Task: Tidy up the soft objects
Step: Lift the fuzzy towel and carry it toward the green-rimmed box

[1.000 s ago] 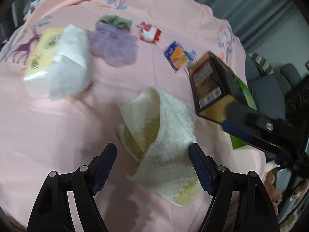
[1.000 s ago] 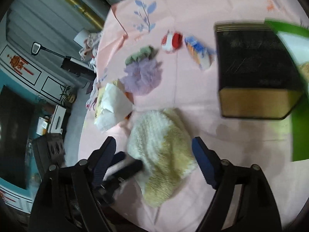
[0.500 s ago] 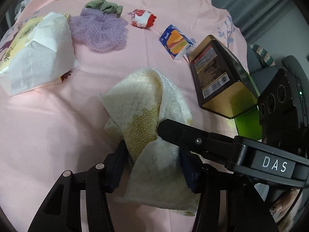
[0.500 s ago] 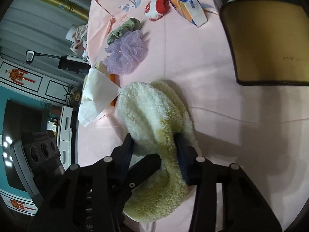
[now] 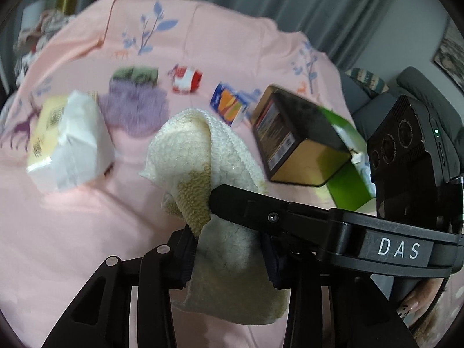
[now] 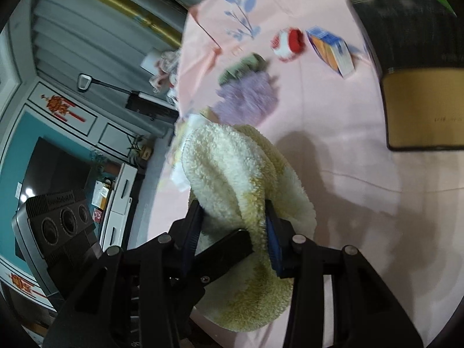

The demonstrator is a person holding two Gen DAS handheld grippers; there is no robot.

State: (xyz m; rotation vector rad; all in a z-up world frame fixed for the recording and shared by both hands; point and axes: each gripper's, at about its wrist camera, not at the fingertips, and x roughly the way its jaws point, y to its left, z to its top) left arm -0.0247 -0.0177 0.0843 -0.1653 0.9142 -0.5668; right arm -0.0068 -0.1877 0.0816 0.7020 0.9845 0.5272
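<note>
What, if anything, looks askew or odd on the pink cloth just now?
The black and gold box sits tilted, one edge propped on the green box. The towel is bunched, pinched by both hand-held grippers.

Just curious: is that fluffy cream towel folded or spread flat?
Folded: the towel is doubled over, pinched by both grippers' fingers.

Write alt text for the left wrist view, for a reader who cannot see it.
The left gripper is shut on a cream fluffy towel, with the right gripper pinching the same towel from the right. Behind, on a pink tablecloth, lie a tissue pack, a purple puff and a dark box.
</note>
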